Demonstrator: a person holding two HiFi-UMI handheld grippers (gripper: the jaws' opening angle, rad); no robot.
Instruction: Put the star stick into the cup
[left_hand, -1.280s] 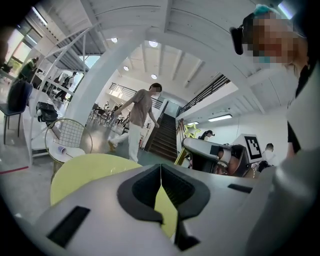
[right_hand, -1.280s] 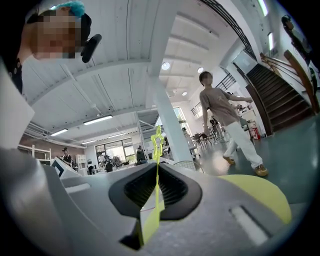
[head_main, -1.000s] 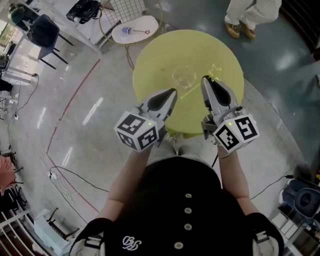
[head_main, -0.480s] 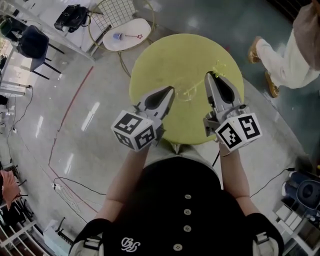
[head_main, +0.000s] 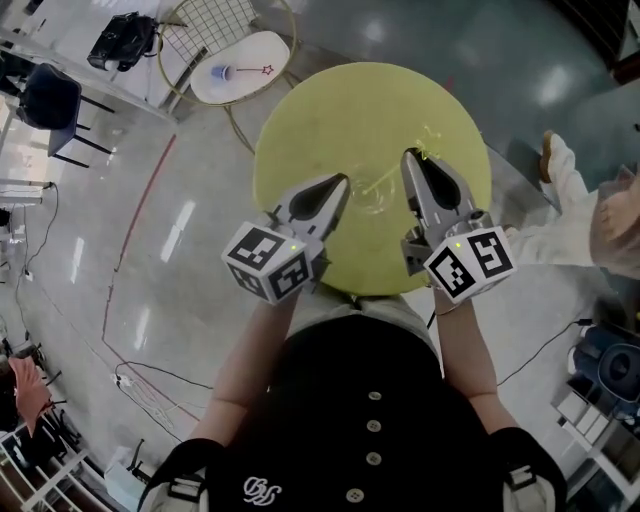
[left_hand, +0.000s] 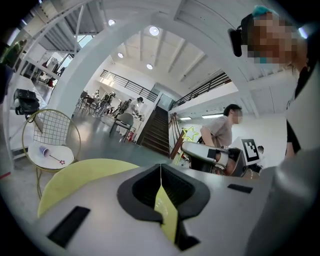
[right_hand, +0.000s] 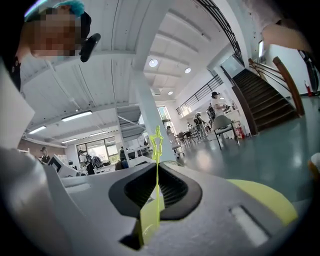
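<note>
While right hand-held gripper (right_hand: 157, 172) clamps it, thin translucent-green star stick (right_hand: 157, 150) upright.

Round yellow table (head_main: 380, 100) dead centre; beyond it a gold-framed chair (head_main: 205, 20), wire-grid back, white seat; black bag (head_main: 118, 35) top left, red line (head_main: 130, 250) across the floor, passer-by's shoe (head_main: 556, 155) at right.

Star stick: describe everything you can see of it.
The star stick is a thin, translucent neon-green rod, plastic-looking, topped by an outlined star. It stands roughly upright, clamped between the shut jaws of the right gripper, star above them, over the round yellow table. Nothing else touches it.
</note>
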